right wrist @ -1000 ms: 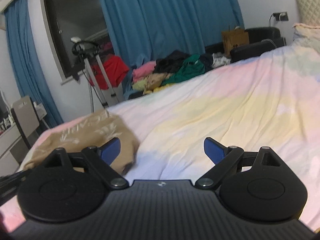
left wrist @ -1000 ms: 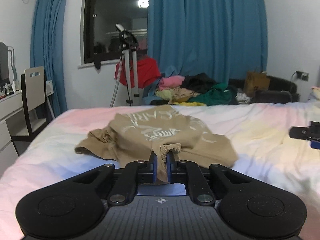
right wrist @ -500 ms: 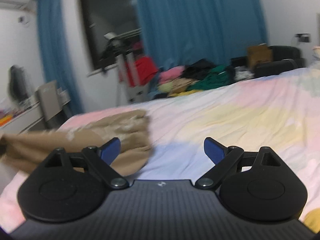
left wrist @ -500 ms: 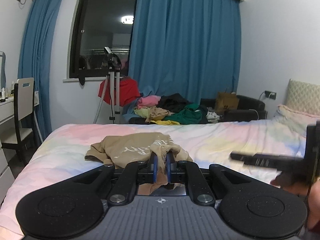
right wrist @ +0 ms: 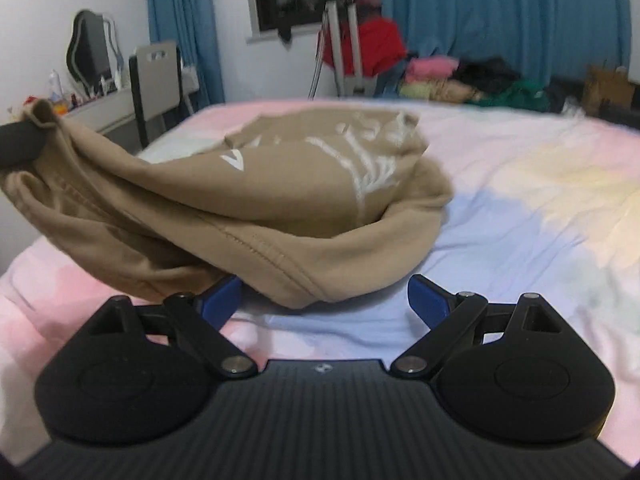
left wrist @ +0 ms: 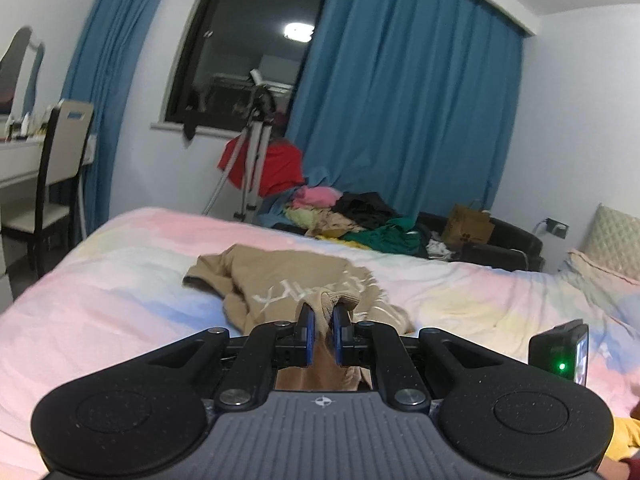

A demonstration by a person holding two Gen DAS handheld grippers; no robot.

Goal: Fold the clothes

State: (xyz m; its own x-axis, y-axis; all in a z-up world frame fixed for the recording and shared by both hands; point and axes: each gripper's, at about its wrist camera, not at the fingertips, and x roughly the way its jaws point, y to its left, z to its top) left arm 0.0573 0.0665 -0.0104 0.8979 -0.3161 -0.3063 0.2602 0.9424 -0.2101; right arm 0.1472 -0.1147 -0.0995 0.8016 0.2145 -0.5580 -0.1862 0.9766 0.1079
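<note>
left tongs (left wrist: pixel 322 326) pinch tan sweatshirt (right wrist: pixel 280 196); right tongs (right wrist: pixel 324 300) spread, seemingly empty

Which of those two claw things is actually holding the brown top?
The left gripper: its blue fingers are pinched shut on the tan sweatshirt. The right gripper gapes open, holding nothing.

The pastel pink, yellow and blue bedsheet (right wrist: pixel 540 200) lies bare to the right of the crumpled tan sweatshirt with white lettering (right wrist: pixel 280 184), giving open room for a pass across the bed. The sweatshirt's hem hangs just ahead of the right gripper (right wrist: pixel 324 300), between its spread blue fingers (right wrist: pixel 426 300). Its other end is raised at the left, blocking that side. Beyond the bed's far edge, a heap of coloured clothes (left wrist: pixel 352 220) and a grey tripod (left wrist: pixel 248 168) stand in the way.
</note>
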